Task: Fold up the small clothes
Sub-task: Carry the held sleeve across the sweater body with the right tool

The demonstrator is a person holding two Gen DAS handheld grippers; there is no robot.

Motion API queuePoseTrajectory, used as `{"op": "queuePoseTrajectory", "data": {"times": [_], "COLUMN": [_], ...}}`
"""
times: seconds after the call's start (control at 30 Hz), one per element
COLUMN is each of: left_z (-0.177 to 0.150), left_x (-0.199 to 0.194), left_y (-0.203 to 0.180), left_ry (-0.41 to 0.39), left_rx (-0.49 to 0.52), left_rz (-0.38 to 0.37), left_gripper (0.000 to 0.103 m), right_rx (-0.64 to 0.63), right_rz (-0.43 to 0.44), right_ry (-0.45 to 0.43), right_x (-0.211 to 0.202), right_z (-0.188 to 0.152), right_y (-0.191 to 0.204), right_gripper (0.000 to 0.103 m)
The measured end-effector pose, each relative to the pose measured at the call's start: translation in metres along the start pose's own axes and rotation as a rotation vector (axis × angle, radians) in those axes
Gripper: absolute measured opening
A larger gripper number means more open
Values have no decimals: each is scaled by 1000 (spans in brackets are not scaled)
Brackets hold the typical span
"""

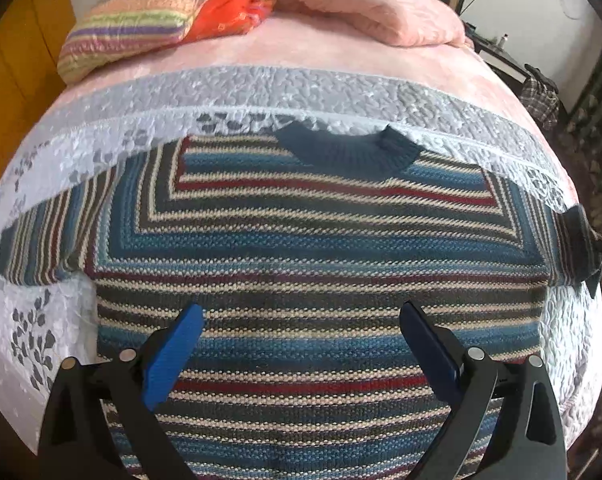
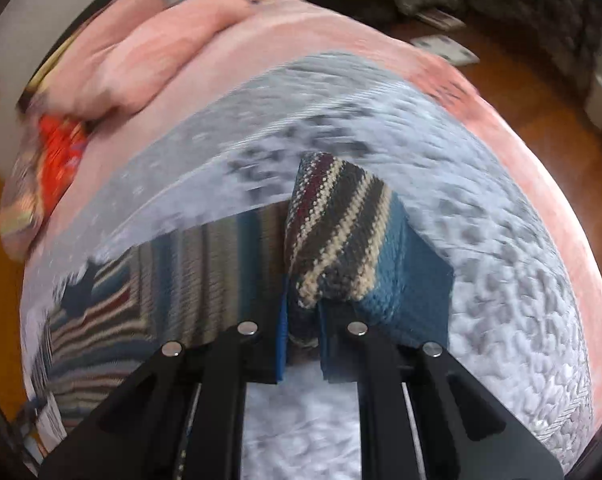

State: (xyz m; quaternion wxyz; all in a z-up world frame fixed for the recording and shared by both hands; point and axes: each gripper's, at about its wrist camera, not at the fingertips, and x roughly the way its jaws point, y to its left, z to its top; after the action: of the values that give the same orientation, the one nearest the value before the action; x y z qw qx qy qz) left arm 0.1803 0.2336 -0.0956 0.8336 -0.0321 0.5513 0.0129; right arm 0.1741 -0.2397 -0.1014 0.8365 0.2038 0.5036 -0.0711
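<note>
A small striped knit sweater [image 1: 301, 248] in blue, grey, cream and red lies spread flat on a pale grey quilt [image 1: 261, 92], its dark collar [image 1: 345, 150] at the far side. My left gripper [image 1: 301, 312] hovers open above the sweater's lower body, nothing between its blue pads [image 1: 173, 356]. In the right wrist view my right gripper [image 2: 303, 328] is shut on a fold of the sweater's sleeve [image 2: 341, 236], which stands bunched up over the fingers. The rest of the sweater [image 2: 173, 264] stretches to the left. That view is motion-blurred.
A pink blanket [image 1: 381, 12] and a striped folded cloth [image 1: 141, 20] with an orange item [image 1: 233, 4] lie at the bed's far end. Wooden floor [image 2: 521, 92] shows past the bed's right edge, with dark furniture beyond.
</note>
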Motion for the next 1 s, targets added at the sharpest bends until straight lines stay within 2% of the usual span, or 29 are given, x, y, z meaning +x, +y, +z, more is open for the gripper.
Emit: {"op": "queuePoseTrajectory", "data": {"times": [0.17,0.33,0.5,0.57,0.67,0.77,0.8,0.83,0.87,0.9,0.93,1.0], "left_z": [1,2,5,7,9,12,13,14,15,16,17,19], "left_x": [10,12,11,12,12,14,15,16,17,18,20,23], "left_y": [15,26,35,39,42,41,39,38,34,30,25,9], "left_ry": [43,50,49,52,48,49,51,53,56,58,60,74], "left_rx": [-16,-51,-97,-122,-133,-133,-129,-125,-116,-108,-100,-70], "left_rz": [-10,-79,-150,-175,-173,-175,-177,-177,-179,-184,-189,-218], "left_gripper": [99,99,99,99,99,99,99,99,99,99,99,99], "right_rx": [-216,-387,-460,-495,-549,-571,-578,-581,-583,-578,-564,-499], "right_rz": [14,22,76,68,38,35,46,66,114,147,184,274], "right_ry": [-28,-51,-5,18,63,133,152,162,178,183,192,190], "right_x": [-2,4,27,39,63,84,86,85,78,72,63,39], "right_z": [-21,-48,-75,-88,-106,-119,-124,-127,-132,-135,-138,-143], "right_y": [92,171,226,245,263,265,262,260,256,251,244,220], "right_gripper": [11,11,11,11,12,21,28,40,46,58,63,63]}}
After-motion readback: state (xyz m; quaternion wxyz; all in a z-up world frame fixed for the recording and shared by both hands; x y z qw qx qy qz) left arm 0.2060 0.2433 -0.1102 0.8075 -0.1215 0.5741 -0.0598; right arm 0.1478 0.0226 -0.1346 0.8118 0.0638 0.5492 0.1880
